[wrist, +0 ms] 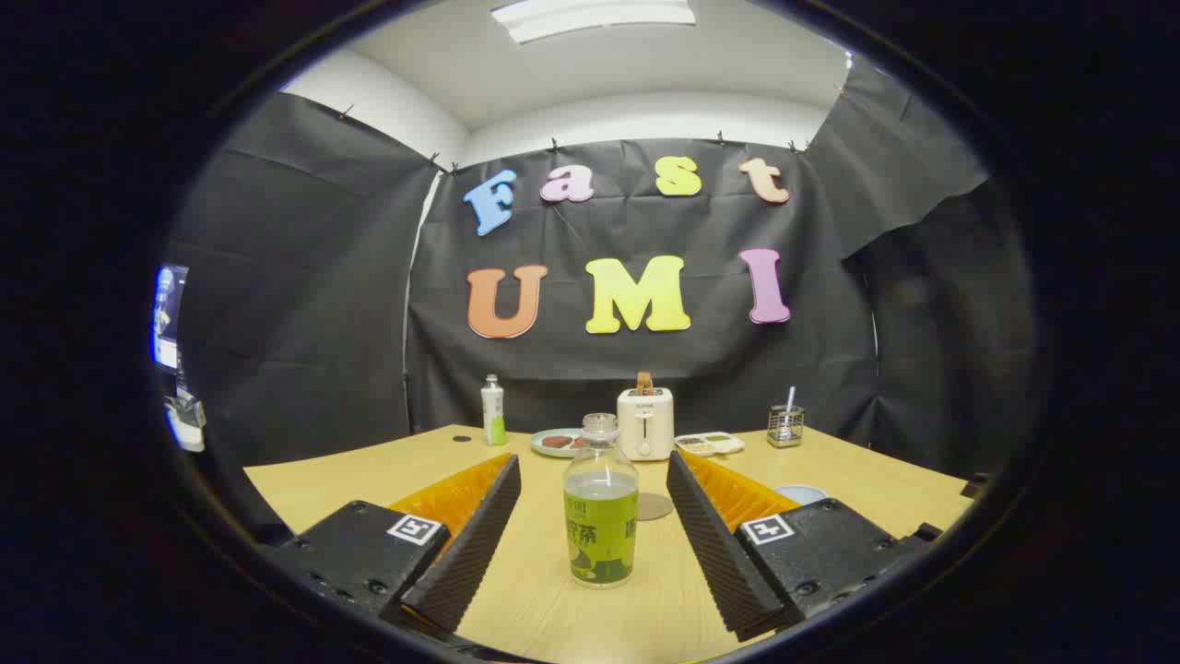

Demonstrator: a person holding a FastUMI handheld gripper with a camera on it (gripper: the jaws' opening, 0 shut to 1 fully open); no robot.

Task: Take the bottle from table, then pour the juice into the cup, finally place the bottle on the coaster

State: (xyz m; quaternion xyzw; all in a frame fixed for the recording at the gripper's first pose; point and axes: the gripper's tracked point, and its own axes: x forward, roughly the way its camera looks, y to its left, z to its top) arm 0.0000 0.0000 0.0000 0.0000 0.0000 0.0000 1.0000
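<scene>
Beyond the left finger, far back on the pale wooden table (pixel 369 484) near the black cloth wall, stands a small white bottle with a green lower band (pixel 493 411), upright and well apart from everything nearer. Just to its right, also at the back, sits a light round plate (pixel 556 443) carrying some dark reddish food. Between the fingers, standing upright on the table, is the clear plastic bottle with a green label and a clear cap (pixel 601 503); it holds pale liquid up to about its shoulder. The jaws of the gripper (pixel 595 539) are spread wide, with a gap on each side of this bottle, so neither finger touches it. Behind the bottle and slightly to its right lies a flat round tan coaster (pixel 654 505) on the table. Farther back stands a white toaster (pixel 644 422) with a brown piece poking from its slot, then a shallow white tray with divided sections of food (pixel 709 444), and a small wire holder with a utensil (pixel 785 425). Just beyond the right finger peeks the rim of a pale blue cup (pixel 800 493).
</scene>
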